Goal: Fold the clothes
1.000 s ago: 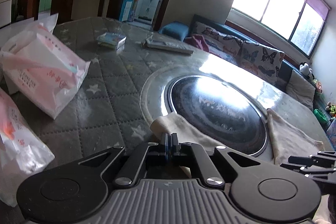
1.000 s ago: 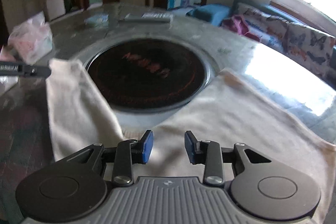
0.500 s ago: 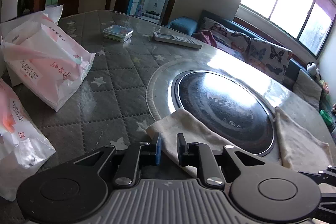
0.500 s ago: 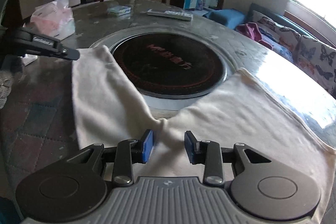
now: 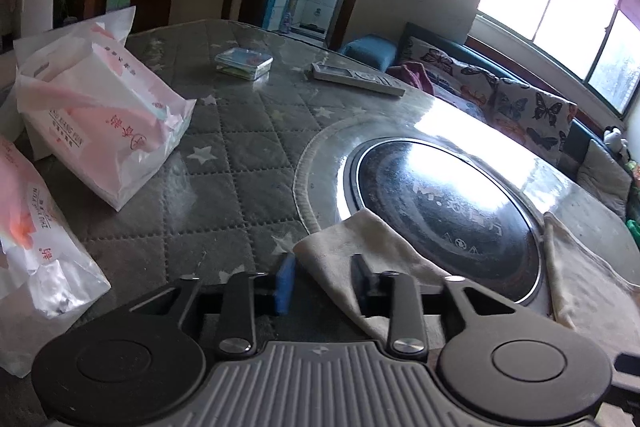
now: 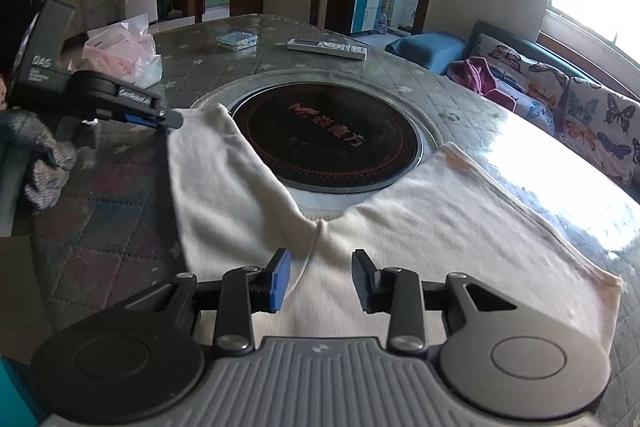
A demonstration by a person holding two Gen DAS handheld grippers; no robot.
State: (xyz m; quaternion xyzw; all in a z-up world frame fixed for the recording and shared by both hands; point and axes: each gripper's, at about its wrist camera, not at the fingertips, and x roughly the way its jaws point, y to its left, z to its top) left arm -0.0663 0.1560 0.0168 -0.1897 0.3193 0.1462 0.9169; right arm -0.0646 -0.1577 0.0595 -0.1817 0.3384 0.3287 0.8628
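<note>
the right gripper (image 6: pixel 320 277) hovers nearest, jaws parted and grasping nothing, over the crotch of a pair of cream trousers (image 6: pixel 400 239) spread flat on the surface (image 6: pixel 120 227). the two legs fan away from it in a v, one on each side of the round black hob (image 6: pixel 326 137) sunk in the middle. at the far end of the left leg, the left gripper (image 5: pixel 322 281) has just been opening; its jaws stand apart with the cuff lying loose between them, no longer pinched. a gloved hand (image 6: pixel 44 163) is behind it.

by the look of it the garment is only laid out and smoothed: no fold is made yet. bringing one leg over the other, then doubling the length, is all left to do.

farther off lie pink tissue packs (image 5: pixel 100 131), a small box (image 5: pixel 244 63) and a remote (image 5: pixel 356 79).
</note>
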